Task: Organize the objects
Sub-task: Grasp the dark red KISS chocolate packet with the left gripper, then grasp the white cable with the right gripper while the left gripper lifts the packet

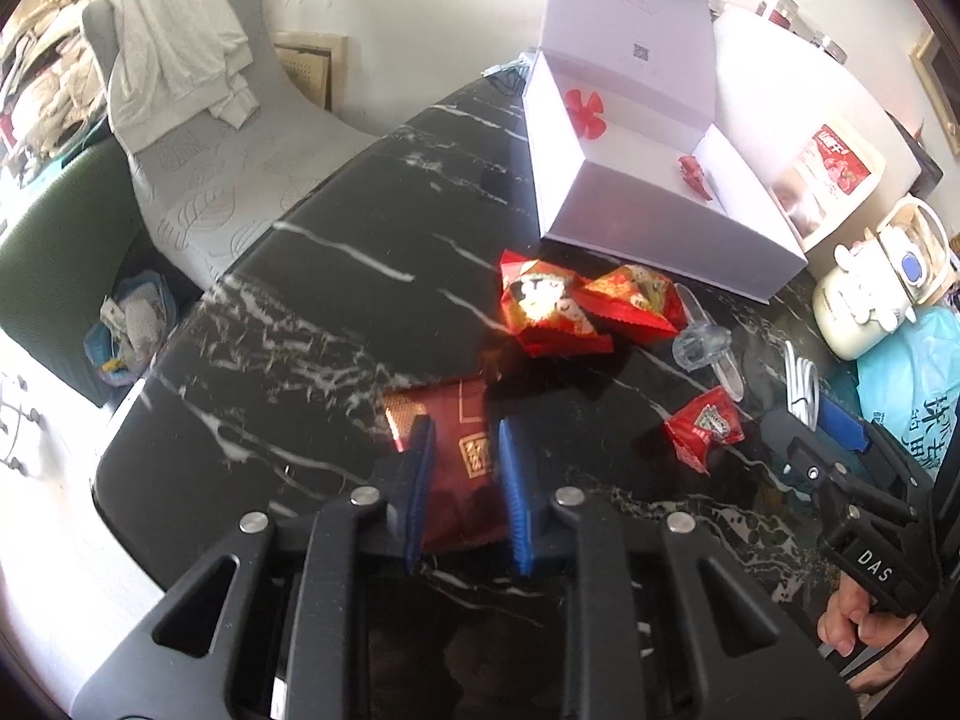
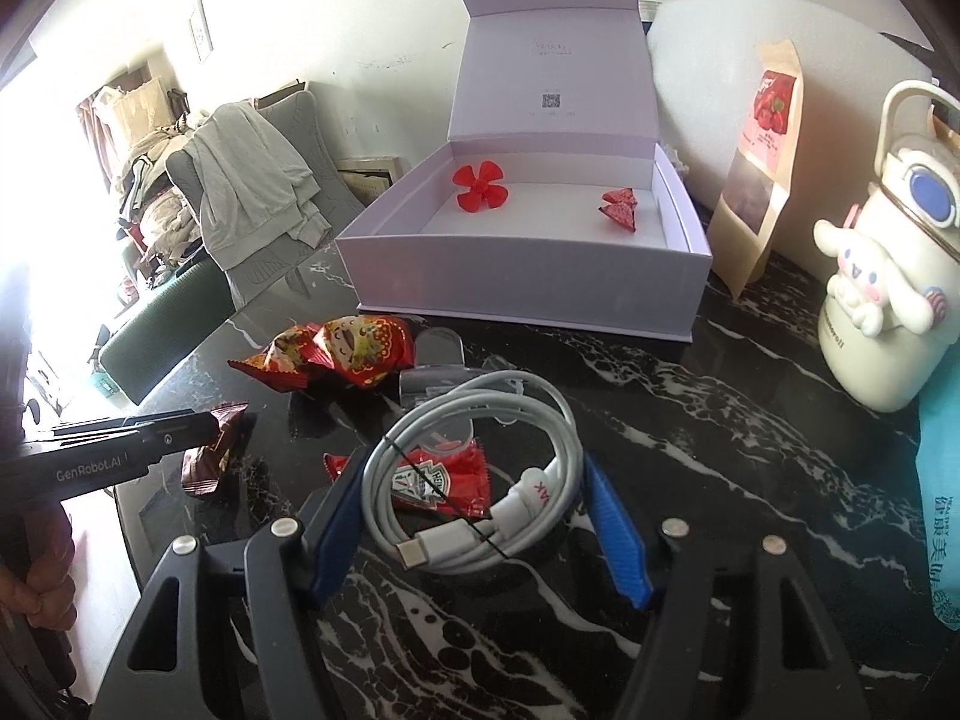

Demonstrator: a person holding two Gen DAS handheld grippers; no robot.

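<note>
My left gripper (image 1: pixel 463 429) is shut on a dark red snack packet (image 1: pixel 465 480); the right wrist view shows the packet (image 2: pixel 216 450) hanging from that gripper (image 2: pixel 207 427) just above the black marble table (image 1: pixel 336 312). My right gripper (image 2: pixel 477 531) stands open around a coiled white cable (image 2: pixel 480 468), which lies partly over a ketchup sachet (image 2: pixel 438 477). Two red snack packets (image 2: pixel 354 351) lie in front of the open white box (image 2: pixel 522 282). Inside the box are a red propeller (image 2: pixel 480 186) and a small red packet (image 2: pixel 621 207).
A clear plastic piece (image 2: pixel 432 372) lies between the cable and the box. A white cartoon bottle (image 2: pixel 882 300), a kraft snack pouch (image 2: pixel 762 168) and a teal bag (image 2: pixel 942 510) stand at the right. A grey chair with cloth (image 1: pixel 198 120) sits past the table's left edge.
</note>
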